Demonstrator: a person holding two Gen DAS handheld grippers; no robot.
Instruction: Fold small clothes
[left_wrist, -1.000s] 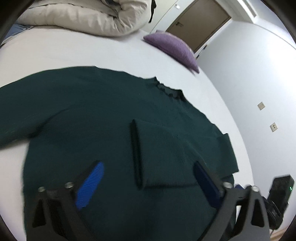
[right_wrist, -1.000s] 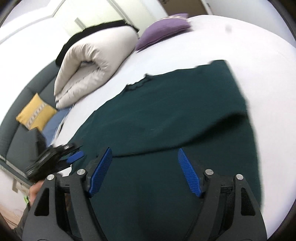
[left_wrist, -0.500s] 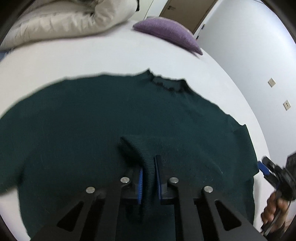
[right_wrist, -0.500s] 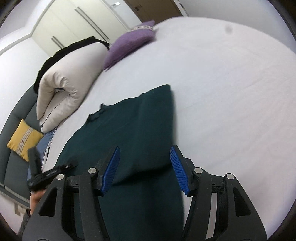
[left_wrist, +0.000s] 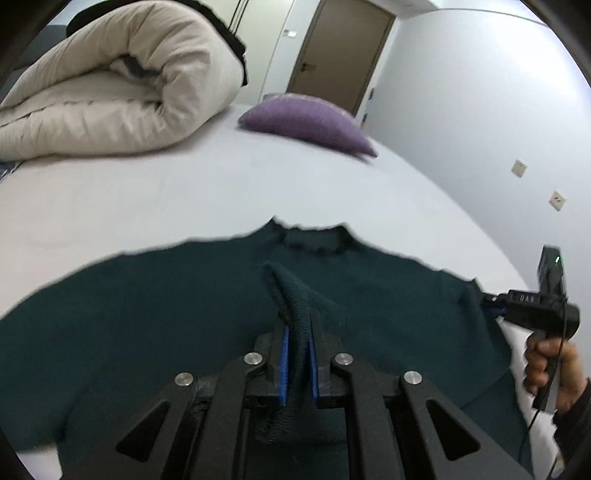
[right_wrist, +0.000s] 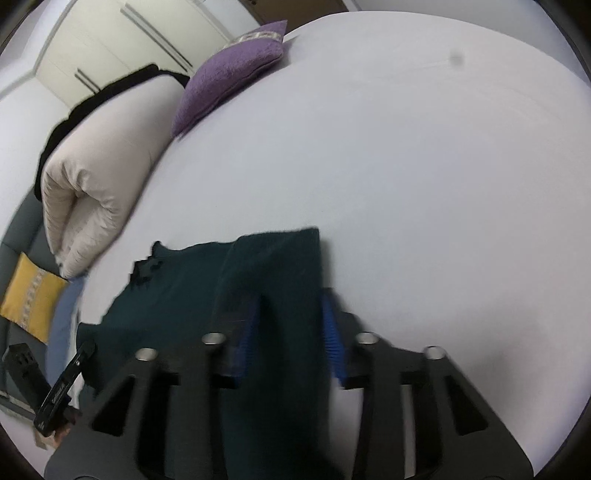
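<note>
A dark green sweater (left_wrist: 147, 325) lies flat on the white bed (left_wrist: 184, 199), neck (left_wrist: 314, 240) away from me. My left gripper (left_wrist: 296, 354) is shut on the ribbed cuff of the sleeve folded over the chest, and the cuff (left_wrist: 291, 295) stands up between the pads. In the right wrist view the sweater's (right_wrist: 184, 280) side fold fills the gap of my right gripper (right_wrist: 288, 332), whose jaws are closing on it; the picture is blurred. The left wrist view shows the right gripper (left_wrist: 493, 302) at the sweater's right shoulder edge, held by a hand (left_wrist: 546, 365).
A rolled beige duvet (left_wrist: 122, 85) and a purple pillow (left_wrist: 306, 122) lie at the far end of the bed. A yellow cushion (right_wrist: 29, 295) sits on a grey sofa to the left. A wall with sockets (left_wrist: 556, 201) runs along the right.
The left gripper shut on the sleeve cuff and lifted it a little. The right gripper swept to the sweater's right edge, and its jaws narrowed around the fold.
</note>
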